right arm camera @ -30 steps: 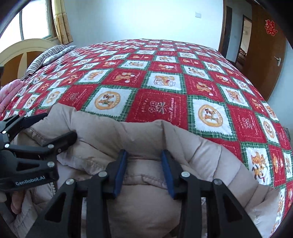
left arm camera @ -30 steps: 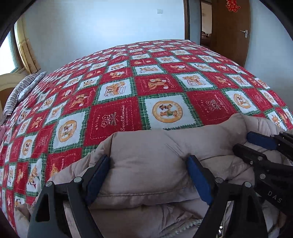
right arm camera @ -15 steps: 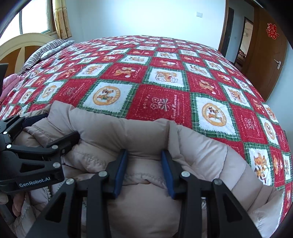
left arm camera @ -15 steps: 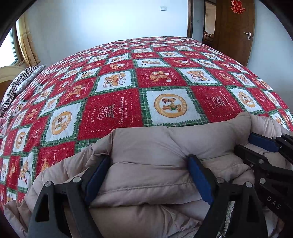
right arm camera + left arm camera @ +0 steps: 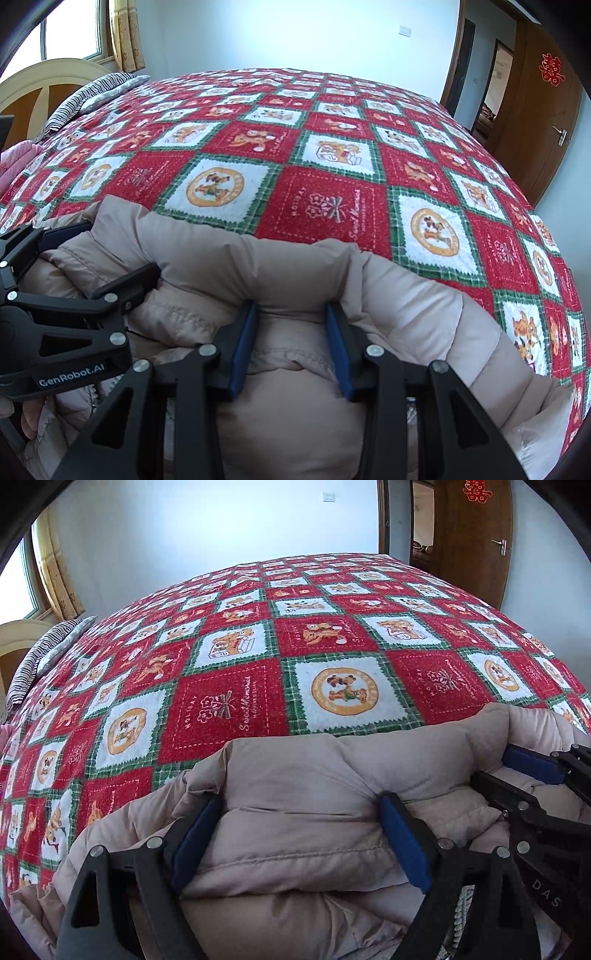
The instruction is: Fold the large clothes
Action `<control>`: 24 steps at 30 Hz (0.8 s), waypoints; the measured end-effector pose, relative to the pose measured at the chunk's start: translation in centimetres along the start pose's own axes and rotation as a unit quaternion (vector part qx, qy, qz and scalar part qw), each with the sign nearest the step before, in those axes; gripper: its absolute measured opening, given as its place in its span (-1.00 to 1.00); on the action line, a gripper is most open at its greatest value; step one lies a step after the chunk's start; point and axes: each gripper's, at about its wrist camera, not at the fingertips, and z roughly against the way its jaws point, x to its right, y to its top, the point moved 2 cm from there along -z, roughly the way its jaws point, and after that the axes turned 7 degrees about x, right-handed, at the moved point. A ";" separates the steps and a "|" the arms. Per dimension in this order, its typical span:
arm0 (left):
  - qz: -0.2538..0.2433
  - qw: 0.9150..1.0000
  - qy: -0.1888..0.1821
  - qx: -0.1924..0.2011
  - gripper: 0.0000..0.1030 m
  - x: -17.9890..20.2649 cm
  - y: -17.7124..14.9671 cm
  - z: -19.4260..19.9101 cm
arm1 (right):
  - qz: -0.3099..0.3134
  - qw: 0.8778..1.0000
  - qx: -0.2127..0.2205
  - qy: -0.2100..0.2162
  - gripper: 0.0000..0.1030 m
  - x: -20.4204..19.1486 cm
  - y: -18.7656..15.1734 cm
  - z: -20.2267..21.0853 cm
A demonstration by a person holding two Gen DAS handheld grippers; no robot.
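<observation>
A beige padded jacket point(image 5: 303, 775) lies bunched at the near edge of a bed; it also shows in the right wrist view point(image 5: 258, 266). My left gripper point(image 5: 301, 805) holds a thick fold of the jacket between its blue pads, jaws wide around the padding. My right gripper point(image 5: 290, 314) is shut on a narrower fold of the same jacket. The right gripper shows at the right in the left wrist view point(image 5: 524, 775), the left gripper at the left in the right wrist view point(image 5: 74, 295). Both grip the same folded edge, side by side.
The bed has a red, white and green patchwork cover point(image 5: 258, 686) stretching away ahead. A striped pillow point(image 5: 85, 99) and a headboard point(image 5: 37, 85) are at the far left. A wooden door point(image 5: 535, 122) stands at the right. Something pink point(image 5: 18, 158) lies at the left edge.
Both grippers have risen and moved forward over the bed with the jacket fold in them. Their hold on the jacket is unchanged.
</observation>
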 end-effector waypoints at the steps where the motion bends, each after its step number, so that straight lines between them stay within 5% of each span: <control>1: -0.001 1.000 0.001 -0.001 0.73 0.0 0.0 0.0 | 0.000 1.000 0.000 0.000 -0.20 0.0 0.0 0.0; 24: -0.031 0.999 0.030 -0.024 0.80 0.6 0.9 -0.1 | 0.026 0.999 -0.021 -0.017 -0.19 -0.5 0.3 -0.5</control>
